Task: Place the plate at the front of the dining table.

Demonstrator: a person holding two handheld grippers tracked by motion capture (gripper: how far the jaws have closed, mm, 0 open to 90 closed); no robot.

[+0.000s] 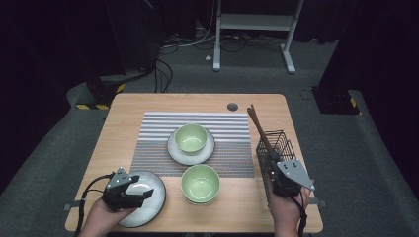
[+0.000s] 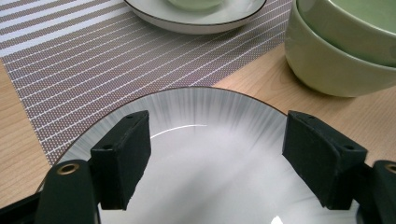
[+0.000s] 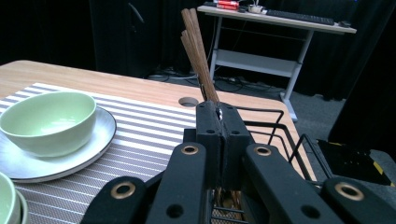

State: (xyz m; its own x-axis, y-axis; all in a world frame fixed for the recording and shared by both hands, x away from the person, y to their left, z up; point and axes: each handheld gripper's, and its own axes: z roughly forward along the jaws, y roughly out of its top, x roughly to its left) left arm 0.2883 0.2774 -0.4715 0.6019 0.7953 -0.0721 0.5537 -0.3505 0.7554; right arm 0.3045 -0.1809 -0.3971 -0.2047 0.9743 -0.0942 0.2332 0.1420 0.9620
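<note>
the chopsticks [image 3: 198, 51] look like matt brown wood, standing in a black wire basket [image 1: 279, 145]. the plate [image 2: 201, 163] is glossy glazed ceramic, the placemat [image 2: 93, 65] a rough woven weave on smooth pale wood table [image 1: 148, 101].

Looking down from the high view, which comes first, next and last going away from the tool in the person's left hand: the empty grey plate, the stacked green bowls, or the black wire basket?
1. The empty grey plate with a dark rim: right under the left tool, at the table's near left.
2. The stacked pale green bowls: beside the plate, near centre.
3. The black wire basket: far across at the right edge, by the right tool.
</note>
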